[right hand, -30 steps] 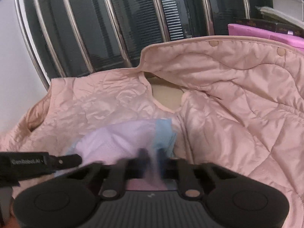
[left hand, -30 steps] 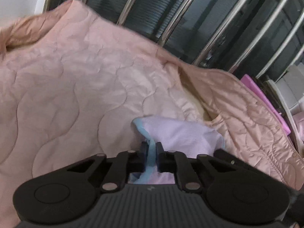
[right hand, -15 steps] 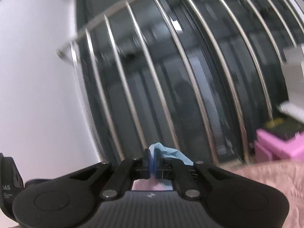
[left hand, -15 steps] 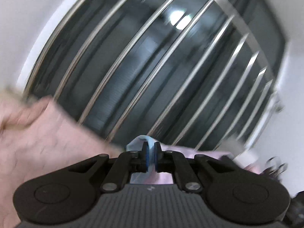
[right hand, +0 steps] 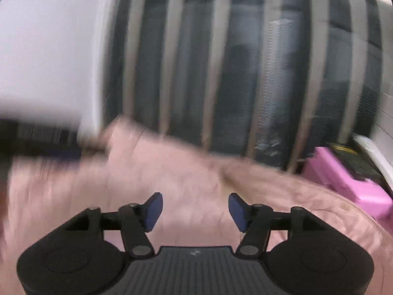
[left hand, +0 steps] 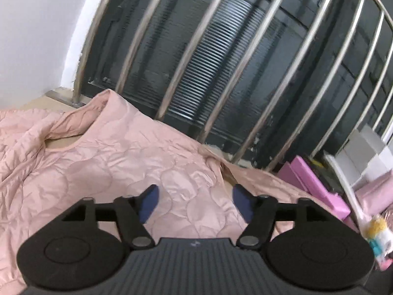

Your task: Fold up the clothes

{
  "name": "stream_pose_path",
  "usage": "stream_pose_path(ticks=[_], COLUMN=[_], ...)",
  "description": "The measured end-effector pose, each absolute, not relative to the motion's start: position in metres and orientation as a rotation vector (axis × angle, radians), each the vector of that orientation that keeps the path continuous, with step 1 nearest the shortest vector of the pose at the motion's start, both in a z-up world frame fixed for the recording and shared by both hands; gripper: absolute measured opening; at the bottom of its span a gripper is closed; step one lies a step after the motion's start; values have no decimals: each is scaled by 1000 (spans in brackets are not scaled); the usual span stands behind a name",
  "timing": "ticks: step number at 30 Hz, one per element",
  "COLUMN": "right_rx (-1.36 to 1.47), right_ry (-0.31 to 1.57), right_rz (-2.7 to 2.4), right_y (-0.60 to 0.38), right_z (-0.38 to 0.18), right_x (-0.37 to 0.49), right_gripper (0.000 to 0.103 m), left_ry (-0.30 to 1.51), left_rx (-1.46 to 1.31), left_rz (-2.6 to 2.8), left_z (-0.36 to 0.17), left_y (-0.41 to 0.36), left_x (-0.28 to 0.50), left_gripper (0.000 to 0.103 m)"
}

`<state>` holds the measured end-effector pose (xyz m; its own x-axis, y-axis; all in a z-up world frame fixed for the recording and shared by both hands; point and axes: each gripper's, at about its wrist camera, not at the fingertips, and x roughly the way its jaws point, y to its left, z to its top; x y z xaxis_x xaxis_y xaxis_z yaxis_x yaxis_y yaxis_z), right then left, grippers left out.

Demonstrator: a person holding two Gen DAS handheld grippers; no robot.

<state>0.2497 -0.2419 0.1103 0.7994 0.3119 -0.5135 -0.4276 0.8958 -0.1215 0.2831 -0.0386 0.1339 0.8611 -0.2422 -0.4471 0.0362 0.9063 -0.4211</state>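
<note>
Pink and quilted, one wrinkled jacket (left hand: 127, 162) is seen spread flat beneath two grippers, left (left hand: 195, 202) and right (right hand: 195, 210), both opening with nothing held between them.

- Left wrist view: looks forward over the left gripper (left hand: 195, 202), tilted downward. Pink quilted jacket (left hand: 127, 162) lies close below and ahead of the fingers; metal window bars (left hand: 216, 56) stand beyond it.
- Right wrist view: looks forward over the right gripper (right hand: 195, 207), tilted downward, frame motion-blurred. Same jacket (right hand: 186, 184) ahead of the fingers, bars (right hand: 216, 73) behind.
- Shared: jacket, bars, white wall (left hand: 36, 32) left of the tool, pink boxes (left hand: 312, 184) to its right.
</note>
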Motion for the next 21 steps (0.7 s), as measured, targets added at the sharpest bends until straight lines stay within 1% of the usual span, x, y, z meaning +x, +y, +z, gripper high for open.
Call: stream_pose_path(ticks=[1, 5, 6, 8, 9, 10, 11, 12, 14, 17, 20, 21], right_rx=[-296, -467, -509, -542, -540, -533, -502, -447, -326, -146, -26, -4], right_ry=[546, 652, 676, 718, 719, 707, 677, 611, 460, 233, 179, 157], right_rz=[490, 817, 899, 868, 841, 813, 789, 729, 578, 349, 354, 366], right_y=[-238, -221, -216, -212, -212, -213, -217, -225, -244, -272, -296, -296], right_z=[101, 66, 57, 46, 45, 46, 53, 63, 85, 118, 129, 131], right_x=[249, 224, 218, 225, 229, 231, 231, 232, 234, 237, 228, 227], right_gripper=[58, 59, 58, 53, 31, 12, 11, 7, 1, 0, 0, 0], left_ry=[513, 522, 524, 527, 528, 532, 550, 567, 600, 610, 550, 532], left_rx=[-421, -398, -395, -382, -373, -356, -307, -258, -182, -149, -100, -68], left_rz=[-149, -110, -106, -113, -121, -131, -147, -163, -158, -207, -319, -352], left_z=[134, 129, 129, 129, 129, 128, 126, 123, 118, 114, 117, 116], left_y=[-35, -24, -24, -25, -26, -28, -33, -38, -46, -53, -71, -80], left_x=[281, 285, 285, 285, 285, 285, 286, 286, 289, 288, 277, 274], left_gripper=[81, 82, 82, 83, 86, 90, 92, 95, 95, 95, 96, 99])
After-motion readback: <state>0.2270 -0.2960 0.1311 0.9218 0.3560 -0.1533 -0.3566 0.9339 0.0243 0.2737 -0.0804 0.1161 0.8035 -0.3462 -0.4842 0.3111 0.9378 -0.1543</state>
